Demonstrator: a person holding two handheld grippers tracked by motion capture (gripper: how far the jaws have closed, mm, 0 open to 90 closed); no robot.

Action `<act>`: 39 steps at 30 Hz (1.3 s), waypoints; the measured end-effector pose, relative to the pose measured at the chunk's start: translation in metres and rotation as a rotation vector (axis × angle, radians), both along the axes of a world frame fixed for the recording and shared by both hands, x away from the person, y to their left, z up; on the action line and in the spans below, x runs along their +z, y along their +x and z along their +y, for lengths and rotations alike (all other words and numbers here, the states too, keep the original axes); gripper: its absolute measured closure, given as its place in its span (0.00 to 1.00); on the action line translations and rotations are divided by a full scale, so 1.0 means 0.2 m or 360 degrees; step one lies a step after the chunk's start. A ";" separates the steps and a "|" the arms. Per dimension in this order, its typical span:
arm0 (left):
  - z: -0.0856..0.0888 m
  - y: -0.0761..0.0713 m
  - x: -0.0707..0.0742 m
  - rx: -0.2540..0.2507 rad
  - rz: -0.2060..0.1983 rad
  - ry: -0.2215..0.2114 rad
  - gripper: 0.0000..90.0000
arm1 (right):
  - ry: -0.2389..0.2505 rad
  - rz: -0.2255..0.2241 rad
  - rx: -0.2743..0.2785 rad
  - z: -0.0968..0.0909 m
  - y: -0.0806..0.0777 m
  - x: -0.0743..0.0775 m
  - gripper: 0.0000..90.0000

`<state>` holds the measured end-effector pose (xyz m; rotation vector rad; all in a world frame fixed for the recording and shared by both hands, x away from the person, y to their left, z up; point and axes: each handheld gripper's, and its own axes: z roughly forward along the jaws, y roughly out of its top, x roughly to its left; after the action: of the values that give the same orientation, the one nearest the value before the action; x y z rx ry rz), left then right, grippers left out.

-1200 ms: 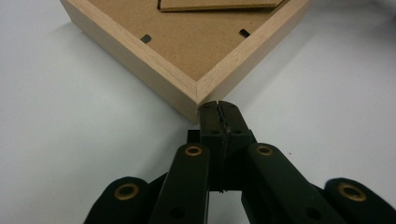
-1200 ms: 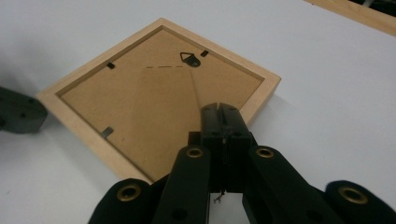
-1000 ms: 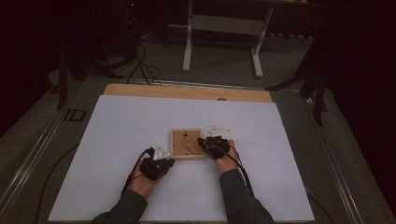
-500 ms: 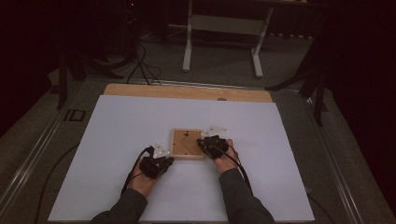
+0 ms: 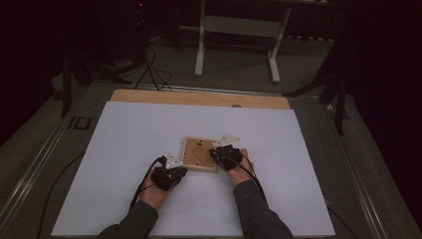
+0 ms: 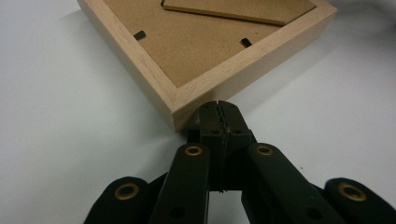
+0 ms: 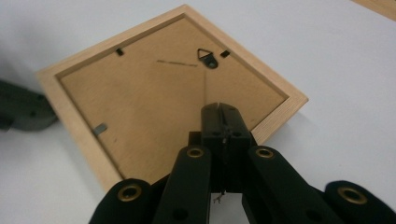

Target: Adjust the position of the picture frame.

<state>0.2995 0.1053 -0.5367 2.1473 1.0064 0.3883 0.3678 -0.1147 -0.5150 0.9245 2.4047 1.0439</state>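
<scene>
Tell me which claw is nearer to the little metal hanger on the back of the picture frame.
Right. The right claw is shut, over the frame's backing board just below the hanger. The left claw, also shut, sits outside the frame at its near corner.

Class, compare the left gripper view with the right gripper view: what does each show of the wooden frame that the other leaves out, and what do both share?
Left gripper view: the frame's near corner just ahead of the shut left gripper, and a raised cardboard stand on the back.
Right gripper view: the metal hanger and the shut right gripper over the backing.
Both: the wooden frame lying back up, its brown backing board, small clips, and the white sheet.
</scene>
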 end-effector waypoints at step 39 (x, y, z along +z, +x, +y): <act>0.07 0.09 0.01 0.0186 0.0006 -0.0048 1.00 | 0.0037 0.0075 0.0192 0.04 -0.27 0.01 1.00</act>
<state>0.3176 0.1200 -0.5345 2.0685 1.1362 0.4225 0.3133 -0.1063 -0.5134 0.8292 2.5198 1.1066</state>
